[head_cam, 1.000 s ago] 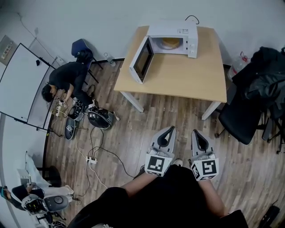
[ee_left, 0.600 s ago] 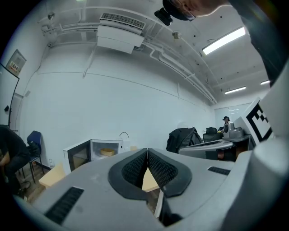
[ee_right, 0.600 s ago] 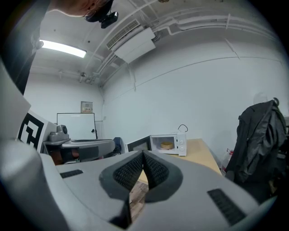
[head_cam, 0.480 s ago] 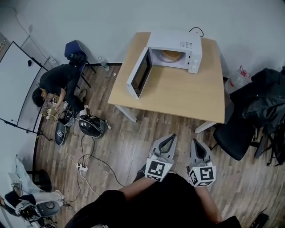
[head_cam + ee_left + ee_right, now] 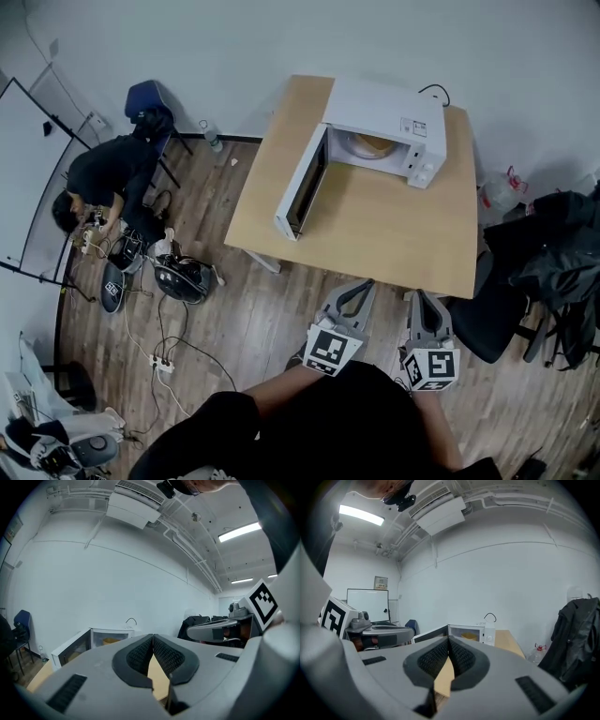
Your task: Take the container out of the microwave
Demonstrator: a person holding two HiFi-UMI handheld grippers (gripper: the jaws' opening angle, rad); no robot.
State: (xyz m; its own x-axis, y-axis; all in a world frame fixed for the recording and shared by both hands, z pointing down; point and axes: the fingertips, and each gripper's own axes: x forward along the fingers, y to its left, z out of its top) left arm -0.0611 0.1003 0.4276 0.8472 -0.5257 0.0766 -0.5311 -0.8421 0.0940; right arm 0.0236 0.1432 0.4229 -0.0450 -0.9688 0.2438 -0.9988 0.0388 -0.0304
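A person stands on the wooden floor [image 5: 272, 309] at the near edge of a pale wood desk [image 5: 375, 234], a claw in each hand. The left claw [image 5: 360, 286] and the right claw [image 5: 421, 296] point toward the desk, side by side and apart from each other. Each has its jaws pressed together with nothing between them (the views along the jaws show the ribbed pads meeting at the tips). At the far end of the desk sits a white microwave [image 5: 389, 117], its door [image 5: 305, 187] swung wide to the left. The container [image 5: 372, 143], yellowish and round, rests inside the oven cavity, well apart from both claws. At far left, another person [image 5: 103, 173] crouches over cables on the floor, near a blue chair [image 5: 145, 98] and a whiteboard [image 5: 23, 187]. Right of the desk, a black chair [image 5: 497, 314] stands beside a dark jacket [image 5: 558, 253], with a water bottle [image 5: 502, 192] near the wall.
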